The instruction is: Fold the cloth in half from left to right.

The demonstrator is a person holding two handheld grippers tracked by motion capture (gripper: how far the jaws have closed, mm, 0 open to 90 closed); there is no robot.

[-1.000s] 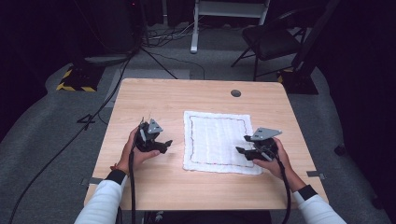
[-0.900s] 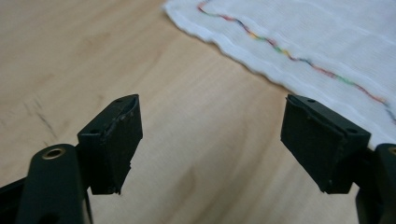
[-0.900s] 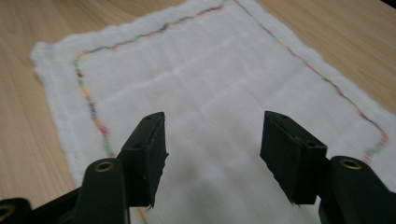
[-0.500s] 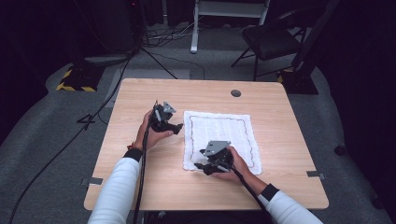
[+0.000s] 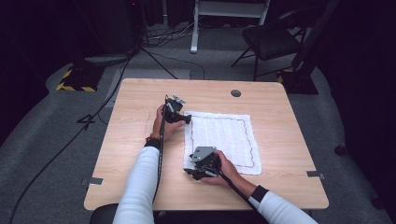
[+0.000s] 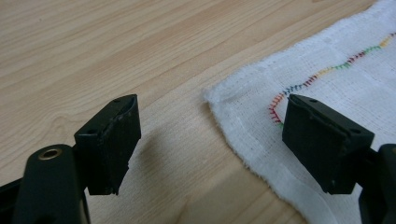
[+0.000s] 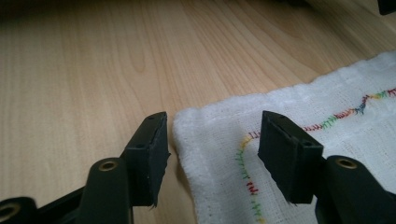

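Note:
A white cloth [image 5: 222,140] with a multicoloured stitched border lies flat on the wooden table [image 5: 135,154]. My left gripper [image 5: 186,120] is at the cloth's far left corner. In the left gripper view the cloth corner [image 6: 219,100] lies between the tips of the left gripper [image 6: 210,140], which is open and low over the wood. My right gripper [image 5: 189,171] is at the near left corner. In the right gripper view the right gripper [image 7: 212,154] stands open astride the cloth corner [image 7: 187,119], with neither pad touching it.
A round cable hole [image 5: 236,93] sits near the table's far edge. Bare wood surrounds the cloth on all sides. Behind the table on the grey floor stand a black chair [image 5: 271,39] and a white stand [image 5: 229,9], with cables [image 5: 107,93] running past the left.
The left gripper has moved away from me and rightward to the cloth's far left corner. The right gripper has crossed from the cloth's near right edge to its near left corner.

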